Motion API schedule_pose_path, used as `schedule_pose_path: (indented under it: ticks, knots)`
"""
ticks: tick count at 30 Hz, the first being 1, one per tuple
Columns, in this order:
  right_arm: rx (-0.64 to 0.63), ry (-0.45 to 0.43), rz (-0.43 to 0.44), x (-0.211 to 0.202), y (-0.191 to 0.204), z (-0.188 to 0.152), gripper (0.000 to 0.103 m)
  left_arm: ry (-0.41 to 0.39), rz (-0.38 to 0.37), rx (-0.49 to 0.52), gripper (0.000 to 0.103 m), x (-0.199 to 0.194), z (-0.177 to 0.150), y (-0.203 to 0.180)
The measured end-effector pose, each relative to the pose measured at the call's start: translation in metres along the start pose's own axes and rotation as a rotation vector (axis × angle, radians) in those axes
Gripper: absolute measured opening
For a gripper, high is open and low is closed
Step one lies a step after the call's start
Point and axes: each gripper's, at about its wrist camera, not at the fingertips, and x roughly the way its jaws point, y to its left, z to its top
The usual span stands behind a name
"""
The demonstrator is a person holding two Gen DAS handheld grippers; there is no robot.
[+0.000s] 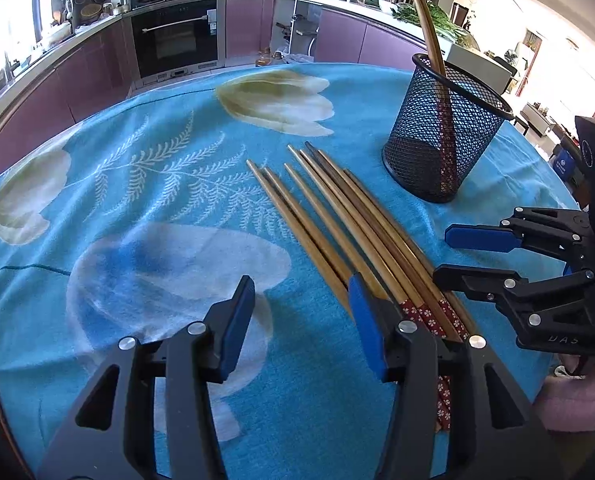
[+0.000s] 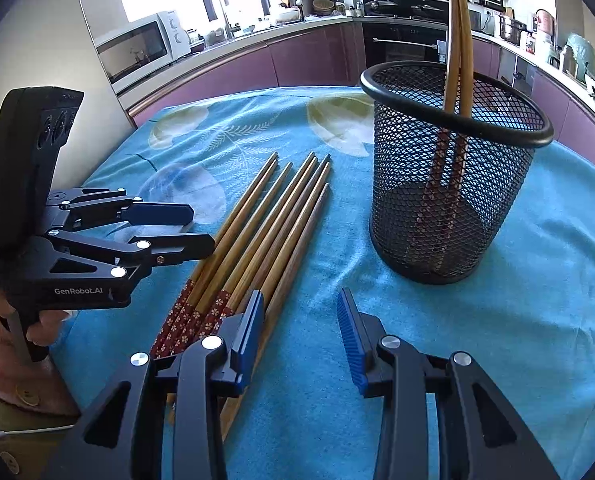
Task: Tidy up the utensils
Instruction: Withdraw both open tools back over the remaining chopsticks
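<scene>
Several wooden chopsticks (image 1: 337, 220) with red flowered handles lie side by side on the blue flowered tablecloth (image 1: 157, 200). A black mesh cup (image 1: 445, 132) stands to their right with two more chopsticks (image 1: 425, 20) upright inside. My left gripper (image 1: 301, 316) is open just above the cloth, its right finger against the left side of the bundle near the handles, only cloth in the gap. My right gripper (image 2: 301, 328) is open too, its left finger over the right side of the chopsticks (image 2: 265, 232). The cup (image 2: 453, 184) stands ahead of it. Each gripper shows in the other's view: right gripper (image 1: 443, 256), left gripper (image 2: 199, 230).
A hand (image 2: 37, 328) in a pink sleeve holds the left gripper. The table's far edge (image 1: 257, 68) borders purple kitchen cabinets, an oven (image 1: 175, 36) and a microwave (image 2: 137, 48). Open cloth lies left of the chopsticks and between them and the cup.
</scene>
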Motion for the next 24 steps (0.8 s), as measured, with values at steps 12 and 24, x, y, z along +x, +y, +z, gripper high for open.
schedule_pose_path:
  ticks: [12, 24]
  knots:
    - [-0.005, 0.006, -0.017, -0.0002, 0.0018, 0.0005, 0.036, 0.001, -0.008, 0.004, 0.049, 0.0029, 0.0017, -0.0009]
    - [-0.005, 0.009, -0.024, -0.0001, -0.0004, 0.0004, 0.036, 0.02, 0.017, 0.023, 0.043, 0.0018, 0.0035, -0.0024]
